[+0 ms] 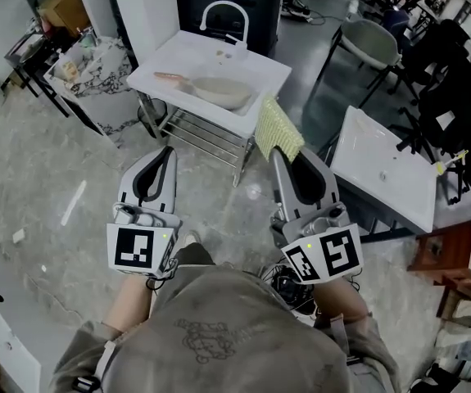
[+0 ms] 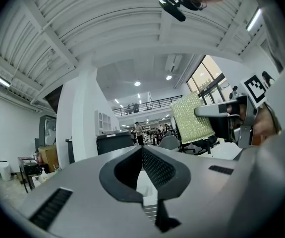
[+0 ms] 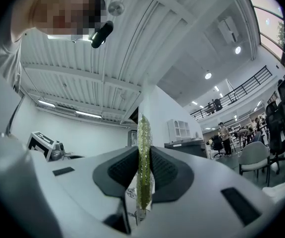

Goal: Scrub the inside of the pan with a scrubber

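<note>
Yellow-green and coarse, the scrubber (image 1: 278, 129) is pinched between the jaws of my right gripper (image 1: 281, 159), and most of it stands out past their tips. In the right gripper view it runs edge-on down the middle, with a dark ribbed pad pressed against each face.

My left gripper (image 2: 142, 150) has its jaws pressed together with nothing between them. From its own view the scrubber shows off to the right of those jaws, held up in the other gripper.

The pan (image 1: 219, 91) is pale beige with a reddish handle pointing away to the left. It lies on the white counter (image 1: 255, 68) ahead of both pairs of jaws, roughly between their two lines and well apart from them. The scrubber is not touching it. A white tap (image 1: 223, 15) arches beyond the pan at the counter's far edge, and a wire rack (image 1: 206, 133) sits below the counter, just ahead of my jaw tips.

Each gripper carries a marker cube, the left (image 1: 141, 248) and the right (image 1: 325, 254); they bear only black-and-white square patterns. The faint print on my shirt is too blurred to read.
</note>
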Demonstrator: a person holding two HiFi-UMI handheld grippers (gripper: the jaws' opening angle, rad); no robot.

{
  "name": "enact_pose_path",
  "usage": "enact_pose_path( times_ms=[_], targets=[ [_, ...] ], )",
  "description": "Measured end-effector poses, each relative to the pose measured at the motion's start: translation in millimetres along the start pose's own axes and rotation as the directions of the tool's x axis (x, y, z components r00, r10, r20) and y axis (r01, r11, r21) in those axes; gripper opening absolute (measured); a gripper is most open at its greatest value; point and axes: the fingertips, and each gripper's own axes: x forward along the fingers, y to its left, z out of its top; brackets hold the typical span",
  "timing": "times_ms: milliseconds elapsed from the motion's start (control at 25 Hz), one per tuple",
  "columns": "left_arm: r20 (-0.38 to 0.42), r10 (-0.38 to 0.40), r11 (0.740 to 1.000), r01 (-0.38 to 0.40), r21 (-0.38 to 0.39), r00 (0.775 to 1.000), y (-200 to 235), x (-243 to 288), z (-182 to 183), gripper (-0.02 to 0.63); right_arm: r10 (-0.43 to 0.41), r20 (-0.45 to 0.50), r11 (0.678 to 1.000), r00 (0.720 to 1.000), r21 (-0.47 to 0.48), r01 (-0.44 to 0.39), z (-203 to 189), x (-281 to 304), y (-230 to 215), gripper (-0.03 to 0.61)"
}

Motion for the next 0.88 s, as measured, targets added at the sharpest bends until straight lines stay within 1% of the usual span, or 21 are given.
enact_pose_path(
  times_ms=[120, 200, 280, 440, 560, 720, 880],
  targets=[
    [0.026, 0.008, 1.000, -0.008, -0.002, 1.000, 0, 0, 1, 0.020, 0.003, 0.009, 1.000, 1.000, -0.006, -0.003, -2, 2, -4, 0.075],
    [0.029, 0.016, 1.000, -0.015, -0.008, 0.999, 3, 2, -1, 0.020, 0.003, 0.015, 1.000, 1.000, -0.008, -0.003, -3, 7, -8, 0.075],
    [0.024, 0.021, 1.000, -0.021, -0.011, 0.999, 7, 5, -6, 0.020, 0.003, 0.020, 1.000, 1.000, -0.011, -0.003, -6, 13, -10, 0.075],
    [0.042, 0.013, 1.000, -0.013, 0.000, 0.999, 19, 21, -19, 0.020, -0.005, 0.019, 1.000, 1.000, -0.017, 0.005, -20, 28, -15, 0.075],
    [0.020, 0.002, 1.000, -0.002, -0.004, 1.000, 30, 39, -30, 0.020, -0.010, 0.005, 1.000, 1.000, -0.016, 0.010, -32, 46, -21, 0.075],
    [0.011, -0.023, 1.000, 0.023, 0.000, 1.000, 49, 70, -39, 0.020, -0.022, -0.009, 1.000, 1.000, -0.009, 0.022, -42, 77, -34, 0.075],
    [-0.026, -0.039, 0.999, 0.039, 0.005, 0.999, 75, 103, -52, 0.021, -0.040, -0.023, 0.999, 0.999, -0.001, 0.040, -57, 115, -51, 0.075]
  ],
)
